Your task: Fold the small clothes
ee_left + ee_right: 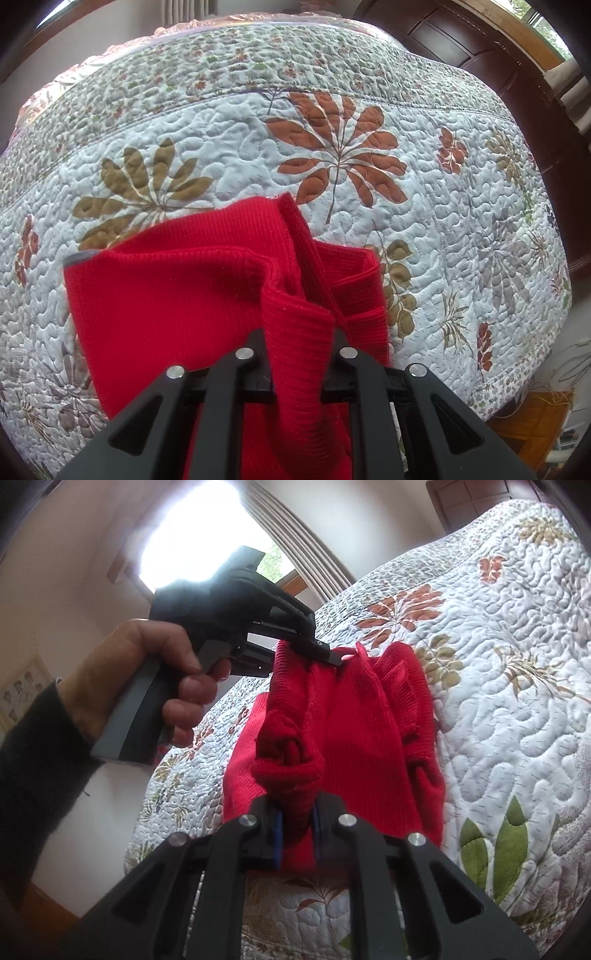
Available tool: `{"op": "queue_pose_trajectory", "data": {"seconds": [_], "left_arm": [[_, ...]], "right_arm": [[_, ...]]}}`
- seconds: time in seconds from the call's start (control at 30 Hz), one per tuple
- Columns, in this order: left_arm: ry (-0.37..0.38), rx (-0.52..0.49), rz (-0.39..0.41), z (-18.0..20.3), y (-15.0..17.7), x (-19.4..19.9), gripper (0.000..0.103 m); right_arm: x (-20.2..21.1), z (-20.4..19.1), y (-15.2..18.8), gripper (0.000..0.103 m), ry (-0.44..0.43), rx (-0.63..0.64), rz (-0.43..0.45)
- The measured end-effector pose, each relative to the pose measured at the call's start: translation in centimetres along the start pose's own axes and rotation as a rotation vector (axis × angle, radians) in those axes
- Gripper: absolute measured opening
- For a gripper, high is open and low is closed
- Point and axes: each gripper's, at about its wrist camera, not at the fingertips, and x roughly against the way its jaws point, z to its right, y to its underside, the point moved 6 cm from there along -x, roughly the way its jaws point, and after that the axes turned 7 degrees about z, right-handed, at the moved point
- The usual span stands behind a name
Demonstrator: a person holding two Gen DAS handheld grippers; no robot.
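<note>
A bed point(461, 192) under a pale quilted leaf-print bedspread point(229, 140) carries a bunched red knit garment point(177, 295).

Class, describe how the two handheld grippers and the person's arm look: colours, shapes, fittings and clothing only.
Both grippers are matt black, with angular linkage arms pinned by round silver rivets. The right gripper has blue pads inside its fingers. The left gripper is a pistol shape with a grey grip. The hand on it comes out of a dark, fuzzy knitted sleeve. No cables or markings are visible.
</note>
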Motion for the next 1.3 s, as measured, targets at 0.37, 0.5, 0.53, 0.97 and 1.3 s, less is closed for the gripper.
{"op": "queue_pose_trajectory", "data": {"seconds": [0.37,0.5,0.53,0.97,1.3], "left_arm": [[-0.054,-0.001,-0.008,1.0,0.2,-0.9,0.013],[-0.054,0.0,-0.001,1.3,0.1,-0.6,0.013],[-0.06,-0.002,-0.002,1.4,0.1,-0.6,0.013],[-0.103,-0.007,0.016,2.5,0.6,-2.3,0.013],[-0.041,0.045,0.077,2.8,0.3,-2.2,0.053]], "right_arm": [[0.5,1.8,0.3,0.01,-0.01,-0.068,-0.025],[0.9,1.7,0.1,0.01,-0.013,-0.067,-0.017],[0.8,1.8,0.0,0.01,-0.013,-0.068,-0.018],[1.2,4.0,0.9,0.01,0.017,-0.113,-0.047],[0.7,5.4,1.9,0.014,0.011,-0.164,-0.098]]}}
